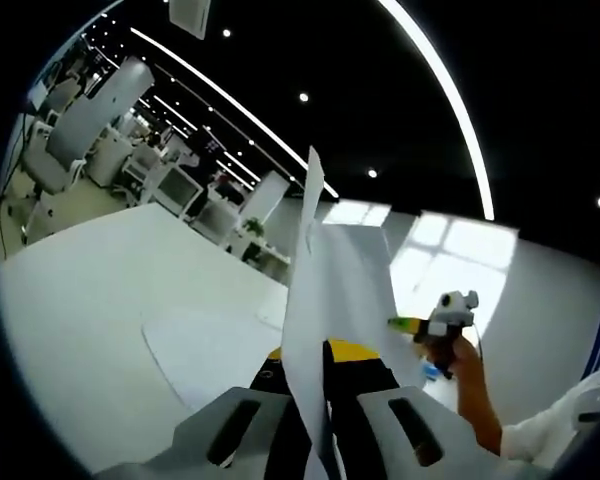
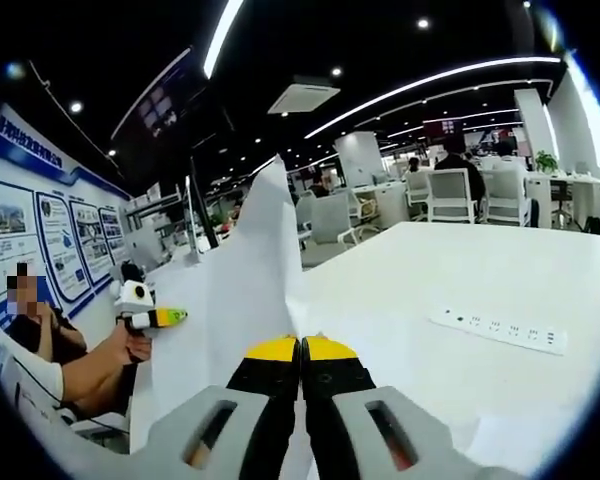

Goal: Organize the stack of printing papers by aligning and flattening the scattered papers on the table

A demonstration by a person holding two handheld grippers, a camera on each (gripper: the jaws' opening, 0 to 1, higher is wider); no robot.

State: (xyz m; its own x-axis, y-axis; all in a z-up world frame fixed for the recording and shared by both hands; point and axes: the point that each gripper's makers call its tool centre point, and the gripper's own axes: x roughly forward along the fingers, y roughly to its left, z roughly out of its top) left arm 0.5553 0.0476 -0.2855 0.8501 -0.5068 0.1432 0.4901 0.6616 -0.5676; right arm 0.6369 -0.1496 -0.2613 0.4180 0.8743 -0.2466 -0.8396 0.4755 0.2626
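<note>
My left gripper (image 1: 315,385) and right gripper (image 2: 301,362) both clamp the upright papers (image 1: 325,300), edges rising toward twelve; bare table (image 2: 460,270) spreads toward two.

An open-plan office: long ceiling light strips (image 2: 410,85), rows of white desks with office chairs (image 2: 450,195) at two o'clock, wall posters (image 2: 65,245) at nine o'clock, and a power strip (image 2: 500,331) on the white bench (image 2: 460,270).

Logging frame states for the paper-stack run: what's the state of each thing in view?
left gripper: shut on paper sheets, fingers pinching their lower edge
right gripper: shut on paper sheets
paper sheets: lifted off the table, standing upright, held from both ends
loose sheet: lying flat on the table
white table: bearing a power strip
power strip: lying flat, nothing visibly plugged in
</note>
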